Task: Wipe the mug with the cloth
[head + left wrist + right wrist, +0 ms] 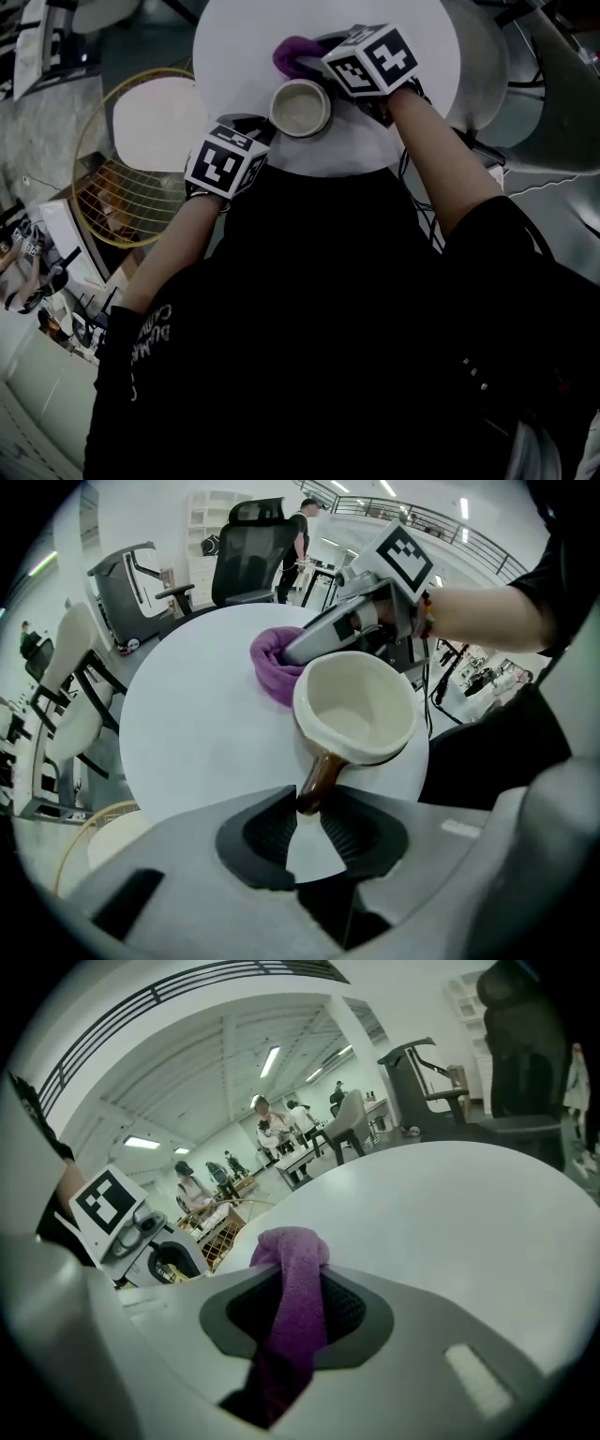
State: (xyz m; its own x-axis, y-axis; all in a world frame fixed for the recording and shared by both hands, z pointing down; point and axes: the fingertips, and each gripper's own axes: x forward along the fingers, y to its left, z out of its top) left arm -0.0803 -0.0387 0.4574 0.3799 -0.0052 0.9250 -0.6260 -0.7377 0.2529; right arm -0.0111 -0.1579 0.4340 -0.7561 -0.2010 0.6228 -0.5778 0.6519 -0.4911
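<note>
A cream mug [300, 108] with a brown handle [319, 775] stands upright near the front edge of the round white table [412, 56]. My left gripper [307, 810] is shut on that handle, and its marker cube [225, 161] shows at the table's near left. Just behind the mug, a purple cloth [293, 54] is bunched against the mug's far side [272, 663]. My right gripper [295, 1274] is shut on the cloth [298, 1288], which hangs down between its fingers. In the head view the right gripper [319, 64] reaches in from the right.
A gold wire basket [122, 202] and a round white seat [159, 122] sit on the floor left of the table. A black office chair [248, 560] and a white chair [66, 667] stand beyond the table's far side. People stand at desks in the distance [272, 1129].
</note>
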